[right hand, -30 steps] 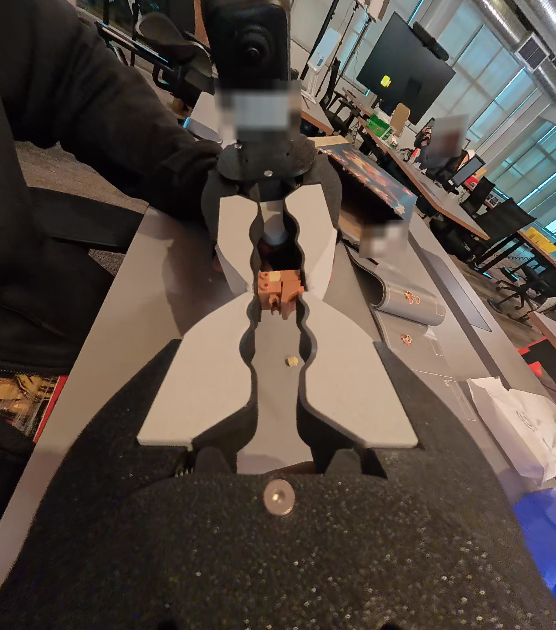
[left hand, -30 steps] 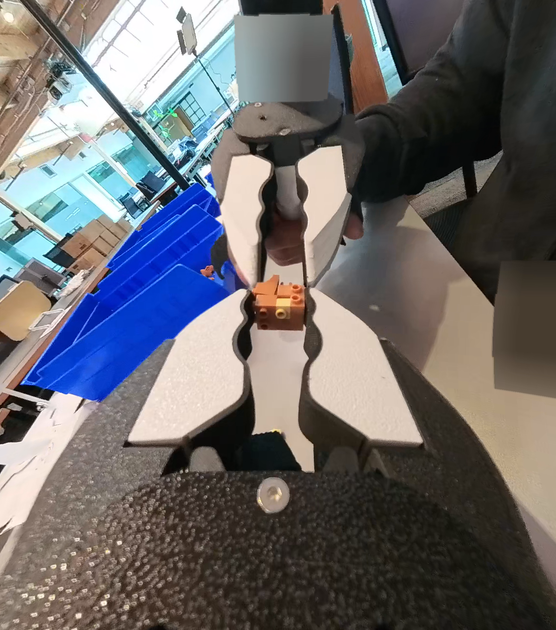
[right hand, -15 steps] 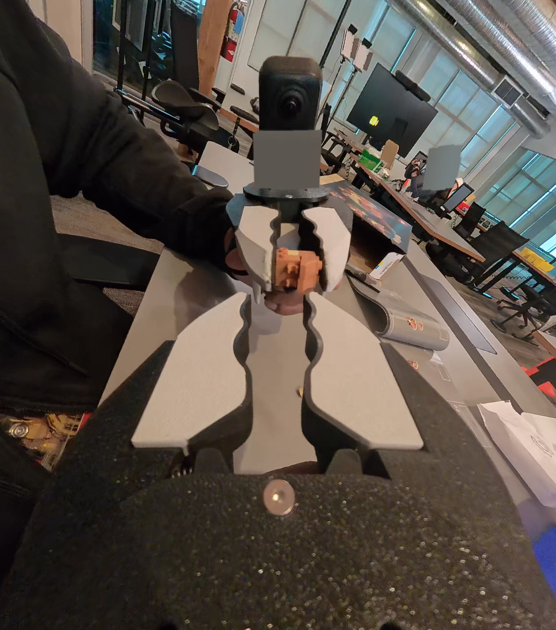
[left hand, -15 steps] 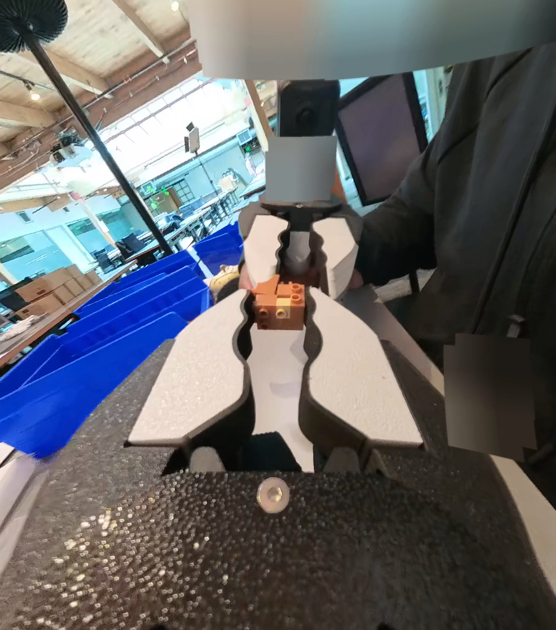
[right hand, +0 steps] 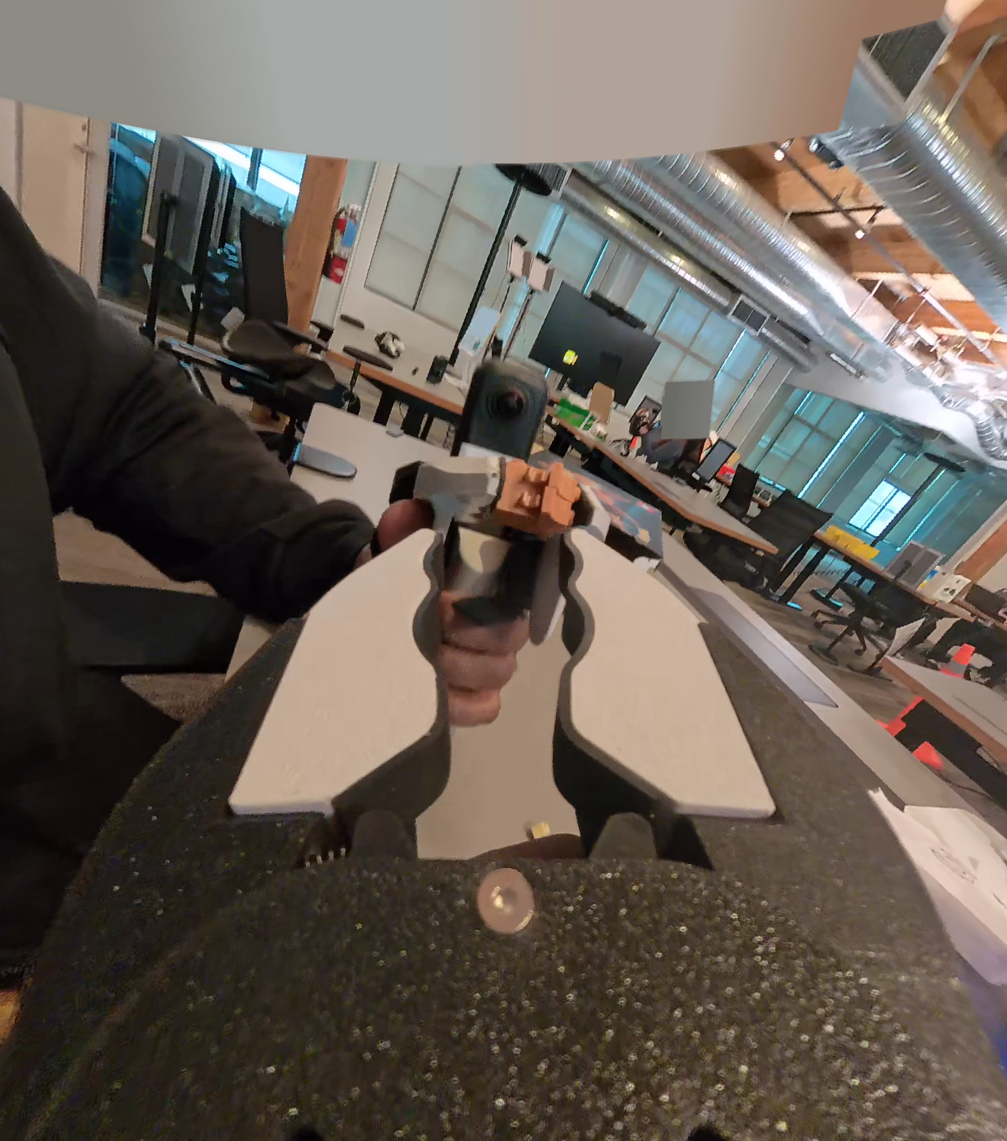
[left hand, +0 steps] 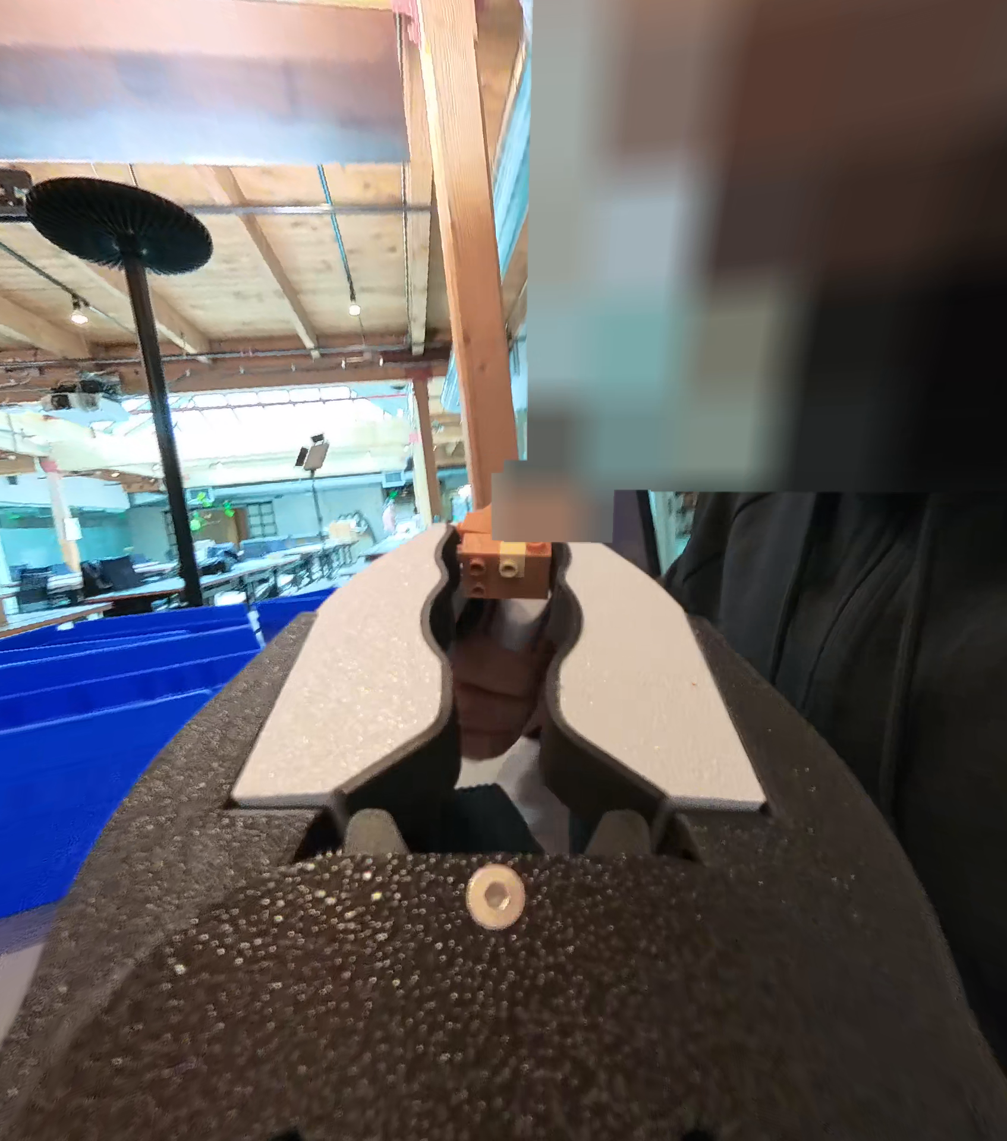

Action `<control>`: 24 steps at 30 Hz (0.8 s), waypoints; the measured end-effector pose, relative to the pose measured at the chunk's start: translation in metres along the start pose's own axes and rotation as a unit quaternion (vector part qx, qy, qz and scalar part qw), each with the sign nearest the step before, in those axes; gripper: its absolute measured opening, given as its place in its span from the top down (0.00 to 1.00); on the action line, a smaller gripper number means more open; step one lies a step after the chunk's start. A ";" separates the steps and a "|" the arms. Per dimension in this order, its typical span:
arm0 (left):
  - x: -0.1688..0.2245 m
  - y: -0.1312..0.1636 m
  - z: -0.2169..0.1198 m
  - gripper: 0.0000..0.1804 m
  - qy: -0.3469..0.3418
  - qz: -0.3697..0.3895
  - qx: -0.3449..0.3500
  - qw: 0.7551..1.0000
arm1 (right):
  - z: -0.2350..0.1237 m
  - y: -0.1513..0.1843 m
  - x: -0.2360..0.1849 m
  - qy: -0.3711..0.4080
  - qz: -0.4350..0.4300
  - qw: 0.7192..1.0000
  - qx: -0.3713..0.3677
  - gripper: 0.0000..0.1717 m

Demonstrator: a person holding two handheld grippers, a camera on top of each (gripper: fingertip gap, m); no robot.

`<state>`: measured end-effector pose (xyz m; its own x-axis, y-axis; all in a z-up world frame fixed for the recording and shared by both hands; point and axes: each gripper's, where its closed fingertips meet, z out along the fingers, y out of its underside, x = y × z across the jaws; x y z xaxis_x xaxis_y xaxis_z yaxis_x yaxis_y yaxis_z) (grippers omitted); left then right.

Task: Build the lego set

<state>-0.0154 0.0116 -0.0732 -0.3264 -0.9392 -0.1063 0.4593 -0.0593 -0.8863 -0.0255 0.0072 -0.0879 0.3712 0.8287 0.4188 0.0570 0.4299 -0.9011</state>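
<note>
Left wrist view: left gripper (left hand: 504, 559) was clamped on a small brown plastic toy-brick assembly with one tan stud brick in it (left hand: 504, 571). Both grey fingertips pressed its sides, and the block sat right at the tips, held up in the air clear of any surface. A mosaic patch covered the upper part of the assembly, so its full shape could not be read there. Stacked blue plastic bins (left hand: 56, 710) lay off to the left, well apart. A hand (left hand: 488, 697) showed through the gap behind the fingers.

Right wrist view: right gripper (right hand: 501, 546) stood with its fingers apart and nothing pressed between the pads – the brick assembly (right hand: 541, 503) sat just above and beyond its tips, in the other gripper's fingers, not touching the right one as far as I could tell. The left hand (right hand: 476, 667) gripped the handle of the left gripper, with a black camera (right hand: 504, 407) mounted on top. A dark sleeve (right hand: 180, 494) ran in from the left. Below lay the grey tabletop (right hand: 353, 444), with one tiny tan piece (right hand: 541, 829) on it near the right gripper's base and white paper (right hand: 952, 864) at the right edge.
</note>
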 end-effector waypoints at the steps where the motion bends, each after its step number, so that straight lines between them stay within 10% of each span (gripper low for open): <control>1: 0.002 -0.003 0.001 0.85 0.005 -0.016 0.019 1.000 | 0.001 -0.004 0.000 0.003 0.002 1.000 0.009 0.79; 24: 0.003 -0.005 0.009 0.85 0.015 -0.089 0.077 0.993 | 0.001 -0.010 0.007 0.045 0.081 0.994 0.054 0.87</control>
<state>-0.0115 0.0058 -0.0656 -0.4368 -0.8991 0.0304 0.5125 -0.2764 -0.8130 -0.0239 0.0090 -0.0757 0.4498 0.8564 0.2537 -0.1080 0.3341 -0.9363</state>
